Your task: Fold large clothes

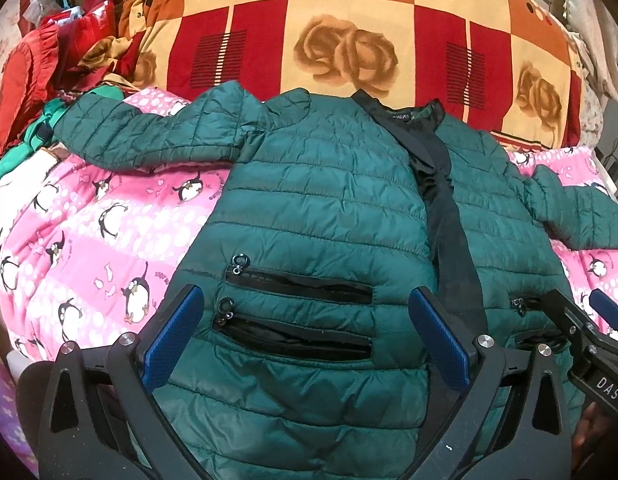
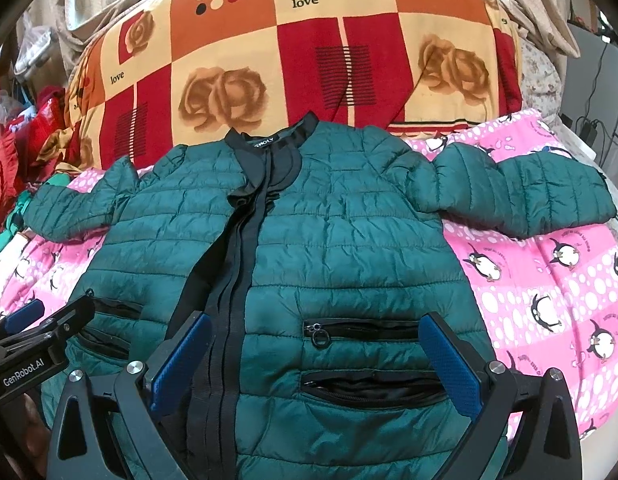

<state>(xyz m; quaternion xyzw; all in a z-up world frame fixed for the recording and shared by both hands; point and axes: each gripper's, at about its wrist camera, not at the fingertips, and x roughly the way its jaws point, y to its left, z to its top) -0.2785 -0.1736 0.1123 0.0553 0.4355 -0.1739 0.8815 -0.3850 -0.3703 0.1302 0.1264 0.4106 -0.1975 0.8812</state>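
A dark green quilted puffer jacket (image 1: 329,208) lies flat, front up, on a pink penguin bedspread (image 1: 89,248), with both sleeves spread sideways. It also shows in the right wrist view (image 2: 349,232). A black zipper band (image 2: 245,240) runs down its middle. My left gripper (image 1: 305,332) is open and empty above the jacket's left zip pockets (image 1: 301,316). My right gripper (image 2: 315,360) is open and empty above the right pockets (image 2: 365,356). Each gripper shows at the edge of the other's view: the right gripper (image 1: 589,332) and the left gripper (image 2: 37,332).
A rolled quilt with red, orange and cream rose squares (image 1: 349,32) lies behind the jacket. A heap of red and green clothes (image 1: 49,72) sits at the far left. The bedspread (image 2: 549,280) extends to the right of the jacket.
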